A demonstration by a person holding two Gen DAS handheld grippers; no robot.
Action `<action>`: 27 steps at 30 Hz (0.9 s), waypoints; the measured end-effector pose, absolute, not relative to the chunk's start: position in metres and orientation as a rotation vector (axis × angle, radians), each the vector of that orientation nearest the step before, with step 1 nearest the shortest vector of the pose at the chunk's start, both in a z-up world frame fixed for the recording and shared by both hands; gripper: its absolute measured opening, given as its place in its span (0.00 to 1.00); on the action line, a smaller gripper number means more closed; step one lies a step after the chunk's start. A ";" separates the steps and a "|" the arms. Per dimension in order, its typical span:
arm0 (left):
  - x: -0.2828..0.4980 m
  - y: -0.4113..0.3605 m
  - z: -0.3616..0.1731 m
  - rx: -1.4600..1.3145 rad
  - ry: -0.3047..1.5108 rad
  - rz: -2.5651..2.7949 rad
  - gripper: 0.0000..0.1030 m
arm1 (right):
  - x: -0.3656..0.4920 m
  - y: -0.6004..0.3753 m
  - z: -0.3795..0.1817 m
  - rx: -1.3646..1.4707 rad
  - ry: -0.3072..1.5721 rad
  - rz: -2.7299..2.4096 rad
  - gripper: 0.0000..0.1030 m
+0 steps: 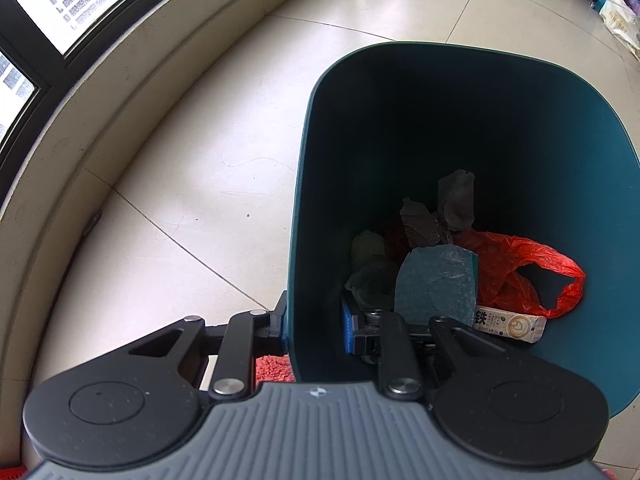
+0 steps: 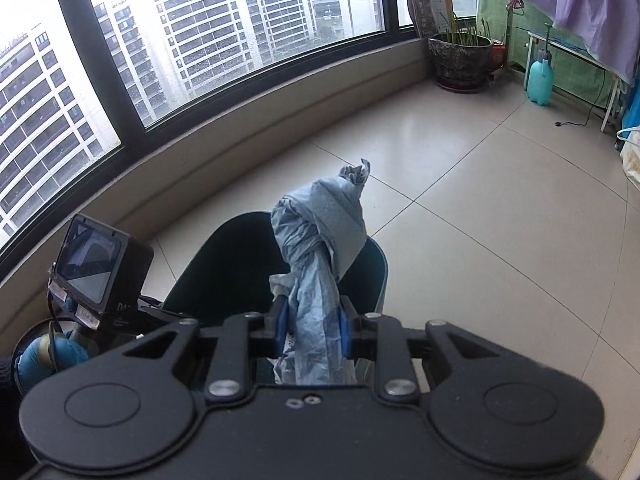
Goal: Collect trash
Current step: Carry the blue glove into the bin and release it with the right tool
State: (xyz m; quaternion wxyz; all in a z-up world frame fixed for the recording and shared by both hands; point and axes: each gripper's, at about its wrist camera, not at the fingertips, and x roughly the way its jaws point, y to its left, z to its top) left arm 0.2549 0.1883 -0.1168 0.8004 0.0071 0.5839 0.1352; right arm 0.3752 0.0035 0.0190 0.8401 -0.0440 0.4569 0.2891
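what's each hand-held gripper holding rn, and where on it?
Left hand-held gripper: pinches the teal trash bin by its near rim wall. Right hand-held gripper: shut on a twisted blue plastic bag, gripped near its lower end.

A dark teal plastic trash bin (image 1: 460, 128) stands upright on the floor, its near wall clamped by a hand-held gripper. At its bottom lie a crumpled red plastic bag (image 1: 516, 268), grey paper scraps (image 1: 448, 208) and a white snack wrapper (image 1: 508, 322). Above the bin, a twisted pale-blue plastic bag (image 2: 320, 248) sticks upright.
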 end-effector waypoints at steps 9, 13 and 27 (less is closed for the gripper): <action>0.255 0.193 -0.117 -0.001 1.249 0.283 0.22 | 0.410 0.069 -0.047 -0.184 1.111 0.606 0.23; 0.255 0.194 -0.118 -0.005 1.251 0.281 0.22 | 0.423 0.085 -0.078 -0.229 1.170 0.566 0.23; 0.256 0.197 -0.121 -0.010 1.258 0.273 0.22 | 0.461 0.105 -0.157 -0.312 1.337 0.471 0.30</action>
